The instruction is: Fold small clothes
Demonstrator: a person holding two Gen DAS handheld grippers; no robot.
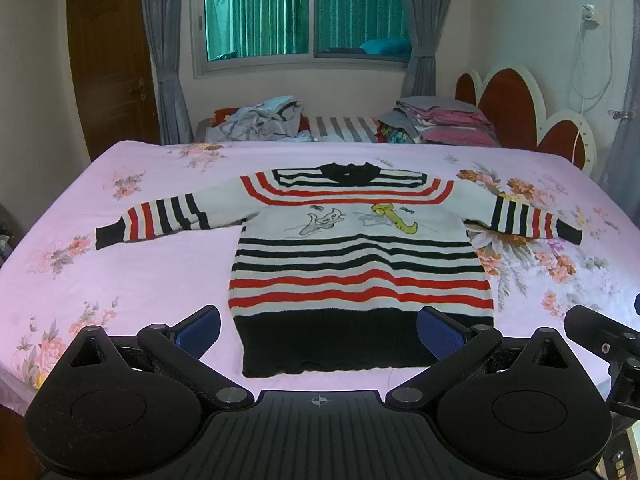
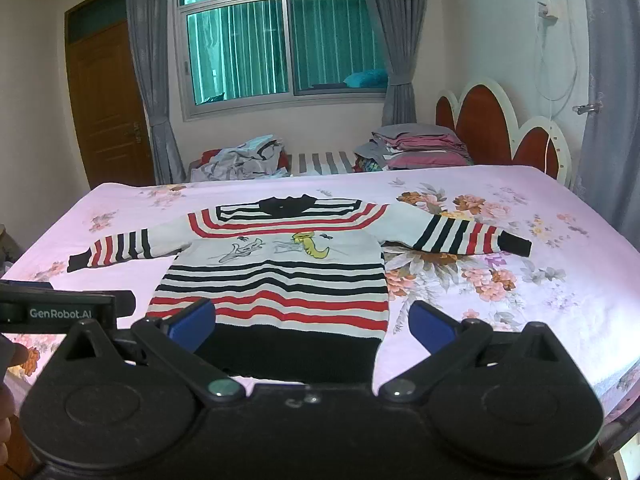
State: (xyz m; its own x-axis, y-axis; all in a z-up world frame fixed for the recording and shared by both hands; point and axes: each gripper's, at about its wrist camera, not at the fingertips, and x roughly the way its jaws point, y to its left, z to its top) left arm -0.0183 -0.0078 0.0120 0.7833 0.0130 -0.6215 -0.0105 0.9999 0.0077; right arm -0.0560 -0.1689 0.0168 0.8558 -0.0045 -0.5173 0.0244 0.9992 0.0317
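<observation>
Our left gripper (image 1: 318,330) has its two blue-padded fingers (image 1: 200,330) spread wide, holding nothing. Between them, from the left wrist view, we see the black hem of a small striped sweater (image 1: 360,264); the right-hand pad overlaps the hem's right corner in the picture, though we cannot tell whether it touches the cloth.

Our right gripper (image 2: 312,326) is likewise spread wide and empty, its blue pads (image 2: 434,326) hovering at the near edge of the bed. In the right wrist view the sweater (image 2: 276,280) sits left of centre: its hem fills the gap beside the left pad, while the right pad is over bare sheet, just beside the hem's right edge.

The sweater lies flat and face up on a pink floral bedsheet (image 1: 132,280). Its long axis runs away from us, black hem nearest, black collar farthest. Both sleeves stretch straight out to either side, ending in black cuffs. The body is white with black and red bands and a cartoon print across the chest.

Beyond the bed's far edge we see a loose heap of clothes (image 1: 264,120) on the left and a stack of folded clothes (image 1: 440,120) on the right, near a red and white headboard (image 1: 516,108). Behind are a curtained window (image 1: 304,12) and a wooden door (image 1: 108,64).
</observation>
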